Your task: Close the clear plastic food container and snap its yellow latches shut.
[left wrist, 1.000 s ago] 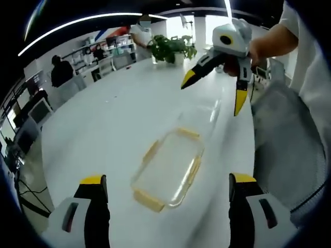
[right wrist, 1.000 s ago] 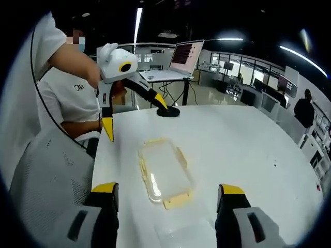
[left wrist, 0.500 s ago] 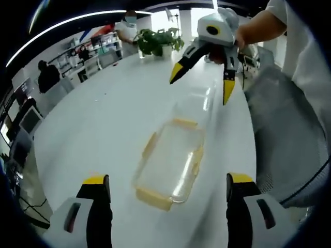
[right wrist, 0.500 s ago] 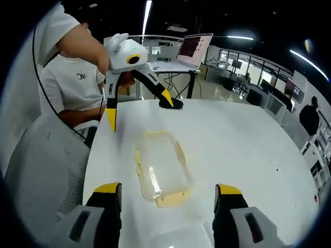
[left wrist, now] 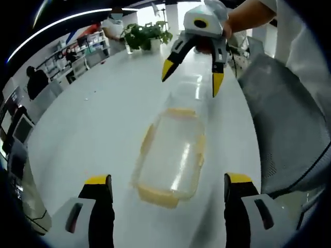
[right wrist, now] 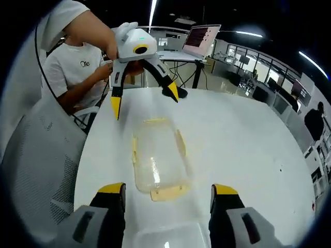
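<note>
A clear rectangular plastic food container (left wrist: 170, 157) with pale yellow latches (left wrist: 156, 196) lies flat on the glossy white surface (left wrist: 88, 124), near the edge beside a grey mesh chair (left wrist: 287, 129). Its transparent walls blur into the white, so whether the lid is fully seated is hard to make out. The left gripper (left wrist: 165, 199) hangs short of one end of the container, its black, yellow-tipped jaws spread wide and holding nothing. The right gripper (right wrist: 164, 204) hangs short of the opposite end, jaws likewise wide apart and empty. Something clear shows between its jaws at the view's bottom edge, cut off and unidentifiable.
</note>
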